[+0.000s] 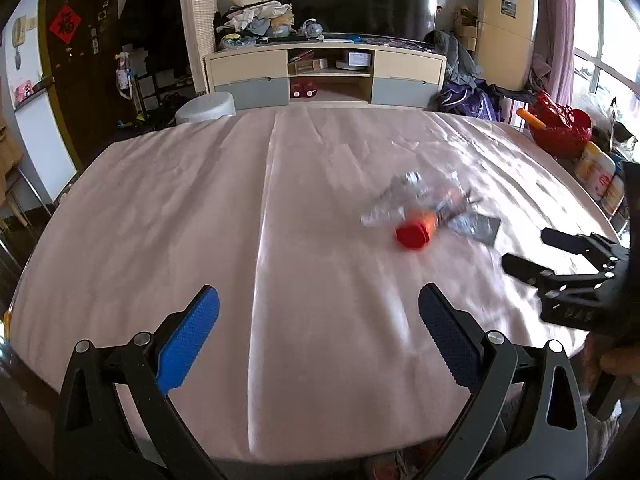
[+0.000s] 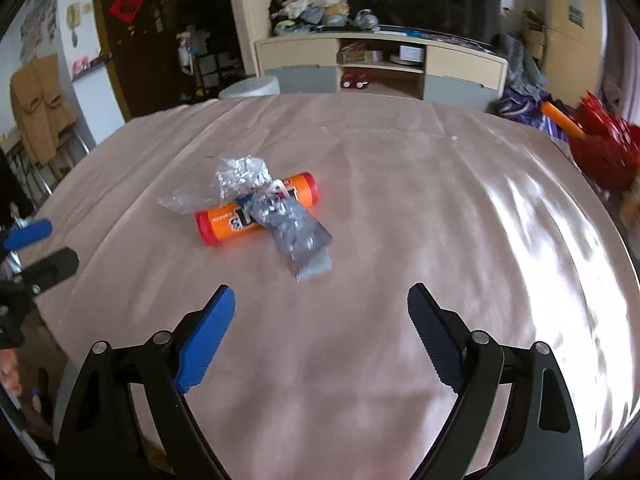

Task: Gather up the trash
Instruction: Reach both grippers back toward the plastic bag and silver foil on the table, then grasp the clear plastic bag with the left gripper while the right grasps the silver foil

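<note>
A small trash pile lies on the pink-covered round table (image 2: 400,208). It holds an orange tube can (image 2: 224,222) with red ends, crumpled clear plastic (image 2: 240,176) and a grey foil packet (image 2: 300,240) draped across the can. In the left wrist view the can (image 1: 416,232) shows its red end, with the plastic (image 1: 396,196) behind it. My right gripper (image 2: 320,304) is open and empty, short of the pile. My left gripper (image 1: 318,312) is also open and empty, nearer the front edge and left of the pile. Each shows in the other's view: the right gripper (image 1: 536,252) and the left gripper (image 2: 38,250).
A red basket (image 1: 560,130) and some tins (image 1: 598,178) stand beyond the table's right edge. A grey round stool (image 1: 206,106) sits past the far left edge. Behind it is a TV cabinet (image 1: 324,68) piled with clothes.
</note>
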A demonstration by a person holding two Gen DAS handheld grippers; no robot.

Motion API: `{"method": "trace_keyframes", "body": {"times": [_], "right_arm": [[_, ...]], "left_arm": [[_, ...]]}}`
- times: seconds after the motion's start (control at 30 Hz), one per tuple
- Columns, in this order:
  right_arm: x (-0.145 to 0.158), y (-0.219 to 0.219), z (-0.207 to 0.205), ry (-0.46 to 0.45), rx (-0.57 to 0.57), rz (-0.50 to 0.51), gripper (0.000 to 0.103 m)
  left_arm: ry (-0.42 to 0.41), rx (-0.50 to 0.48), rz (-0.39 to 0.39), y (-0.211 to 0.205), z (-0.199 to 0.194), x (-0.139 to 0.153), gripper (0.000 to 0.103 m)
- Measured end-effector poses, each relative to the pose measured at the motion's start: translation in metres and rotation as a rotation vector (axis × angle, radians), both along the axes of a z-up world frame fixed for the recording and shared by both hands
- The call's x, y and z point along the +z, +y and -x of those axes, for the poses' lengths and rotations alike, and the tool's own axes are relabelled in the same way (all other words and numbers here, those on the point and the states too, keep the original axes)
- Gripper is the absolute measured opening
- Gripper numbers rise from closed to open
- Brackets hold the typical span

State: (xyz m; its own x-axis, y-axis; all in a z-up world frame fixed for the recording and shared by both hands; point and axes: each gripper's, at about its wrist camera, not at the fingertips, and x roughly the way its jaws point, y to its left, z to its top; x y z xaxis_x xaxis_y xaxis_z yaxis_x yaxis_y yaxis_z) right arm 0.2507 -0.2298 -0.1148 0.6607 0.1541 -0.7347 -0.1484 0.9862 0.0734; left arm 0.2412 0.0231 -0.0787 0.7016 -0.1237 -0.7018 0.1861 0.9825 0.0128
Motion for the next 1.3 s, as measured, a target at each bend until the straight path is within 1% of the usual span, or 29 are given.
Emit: {"method": "trace_keyframes", "body": {"times": [0.17,0.27,0.3,0.33,0.37,0.47,0.5,0.57,0.7,0.87,1.0,1.1,1.13,1.17,1.2,1.27,1.3], "right_arm": [[-0.008,0.009,-0.023,0.017,0.014,0.031,0.086],[-0.014,0.012,-0.032,0.033,0.025,0.042,0.081],[-0.016,0.013,-0.035,0.038,0.028,0.045,0.077],[-0.018,0.014,-0.037,0.045,0.031,0.047,0.071],[-0.019,0.016,-0.039,0.049,0.036,0.043,0.069],[-0.017,0.014,-0.042,0.039,0.052,0.044,0.048],[-0.017,0.014,-0.041,0.035,0.055,0.045,0.037],[-0.017,0.009,-0.039,0.035,0.055,0.041,0.029],[-0.016,-0.007,-0.029,0.035,0.044,0.008,0.029],[-0.015,-0.027,-0.015,0.032,0.022,-0.025,0.029],[-0.013,-0.038,-0.008,0.031,0.005,-0.054,0.029],[-0.014,-0.044,-0.004,0.037,-0.002,-0.072,0.029],[-0.015,-0.045,-0.003,0.04,-0.002,-0.071,0.029],[-0.016,-0.046,-0.003,0.042,-0.003,-0.069,0.029],[-0.016,-0.047,-0.002,0.045,-0.004,-0.067,0.029],[-0.016,-0.048,0.0,0.044,-0.011,-0.06,0.029],[-0.016,-0.048,0.001,0.043,-0.013,-0.058,0.029]], "left_arm": [[0.01,-0.021,0.004,-0.008,-0.024,0.001,0.094],[0.017,-0.039,-0.004,-0.016,-0.038,0.0,0.094],[0.02,-0.042,-0.003,-0.018,-0.041,-0.001,0.094],[0.023,-0.044,0.0,-0.019,-0.046,-0.001,0.094],[0.027,-0.048,0.004,-0.021,-0.049,-0.002,0.094],[0.043,-0.062,0.026,-0.027,-0.059,-0.006,0.094],[0.049,-0.068,0.032,-0.029,-0.062,-0.008,0.094],[0.058,-0.081,0.04,-0.035,-0.067,-0.011,0.094],[0.065,-0.126,0.051,-0.051,-0.072,-0.015,0.094],[0.036,-0.185,0.057,-0.071,-0.075,-0.009,0.095],[0.024,-0.215,0.018,-0.089,-0.082,-0.011,0.095],[0.045,-0.223,0.006,-0.1,-0.091,-0.018,0.094],[0.057,-0.224,-0.002,-0.102,-0.094,-0.022,0.092],[0.065,-0.228,-0.006,-0.102,-0.095,-0.024,0.08],[0.082,-0.235,-0.008,-0.103,-0.097,-0.027,0.073],[0.088,-0.237,-0.006,-0.101,-0.097,-0.028,0.053],[0.094,-0.241,0.001,-0.101,-0.098,-0.029,0.053]]}}
